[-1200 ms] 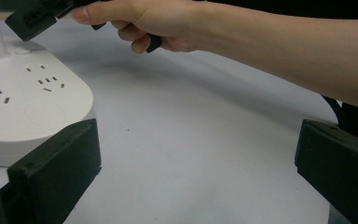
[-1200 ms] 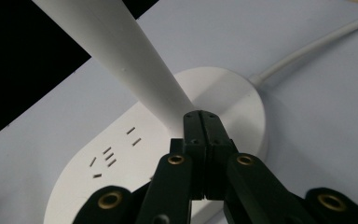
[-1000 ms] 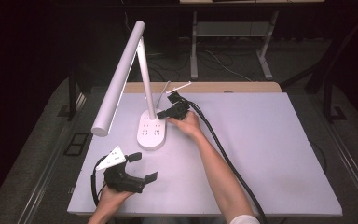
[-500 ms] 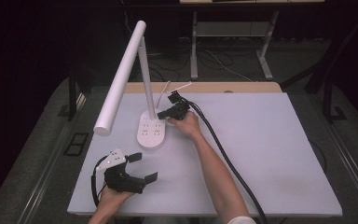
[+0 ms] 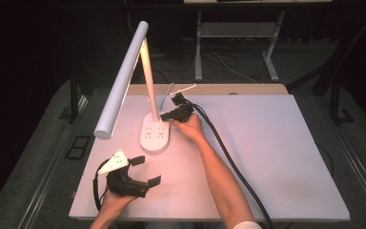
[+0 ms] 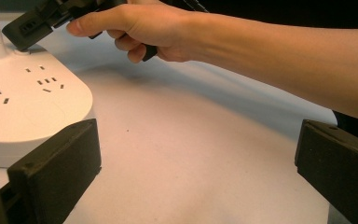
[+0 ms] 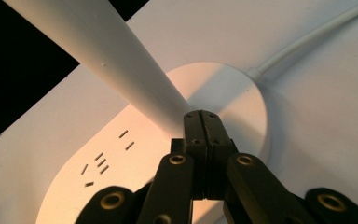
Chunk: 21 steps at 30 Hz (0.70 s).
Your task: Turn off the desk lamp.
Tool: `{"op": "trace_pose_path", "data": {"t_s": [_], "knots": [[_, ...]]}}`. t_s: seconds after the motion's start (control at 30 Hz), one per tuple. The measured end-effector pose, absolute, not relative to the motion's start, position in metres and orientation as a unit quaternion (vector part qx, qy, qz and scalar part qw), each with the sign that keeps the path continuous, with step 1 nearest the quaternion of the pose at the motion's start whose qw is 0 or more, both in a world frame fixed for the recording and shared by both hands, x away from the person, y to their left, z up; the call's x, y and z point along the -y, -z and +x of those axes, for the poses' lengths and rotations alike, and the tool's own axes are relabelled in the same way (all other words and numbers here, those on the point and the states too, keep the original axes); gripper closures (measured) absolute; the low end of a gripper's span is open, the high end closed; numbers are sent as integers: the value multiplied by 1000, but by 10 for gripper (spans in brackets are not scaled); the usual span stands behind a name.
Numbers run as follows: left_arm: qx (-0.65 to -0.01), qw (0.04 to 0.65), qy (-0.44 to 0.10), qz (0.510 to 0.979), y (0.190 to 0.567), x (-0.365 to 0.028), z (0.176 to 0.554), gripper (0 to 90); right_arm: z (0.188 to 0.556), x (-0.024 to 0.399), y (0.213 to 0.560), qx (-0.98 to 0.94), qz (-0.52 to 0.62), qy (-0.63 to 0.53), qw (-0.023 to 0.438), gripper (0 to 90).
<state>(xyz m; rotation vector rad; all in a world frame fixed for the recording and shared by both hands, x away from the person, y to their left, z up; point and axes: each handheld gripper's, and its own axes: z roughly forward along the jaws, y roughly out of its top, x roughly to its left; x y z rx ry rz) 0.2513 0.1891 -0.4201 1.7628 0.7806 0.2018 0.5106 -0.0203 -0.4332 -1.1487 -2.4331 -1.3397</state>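
While right arm stretches forward, right gripper (image 5: 167,116) closed at lamp base (image 5: 153,138).

Dark room, grey floor (image 5: 43,157), pale table (image 5: 286,157), metal-legged desk frame (image 5: 233,33) behind, warm light.

One lamp (image 5: 138,90) is counted, its base (image 5: 154,136) fitted with two groups of sockets, with one white cord (image 7: 307,39) attached. Two grippers are counted: left gripper (image 5: 145,171) and right gripper (image 5: 166,116). One table (image 5: 276,143) is listed. Two forearms are recorded.
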Motion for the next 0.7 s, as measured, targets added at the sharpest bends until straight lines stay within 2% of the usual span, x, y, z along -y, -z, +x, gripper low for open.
{"op": "trace_pose_path", "data": {"t_s": [0.7], "knots": [[-330,565,-85,751,421,-186,252,0,507,20,434,811,-376,445,54,900]]}}
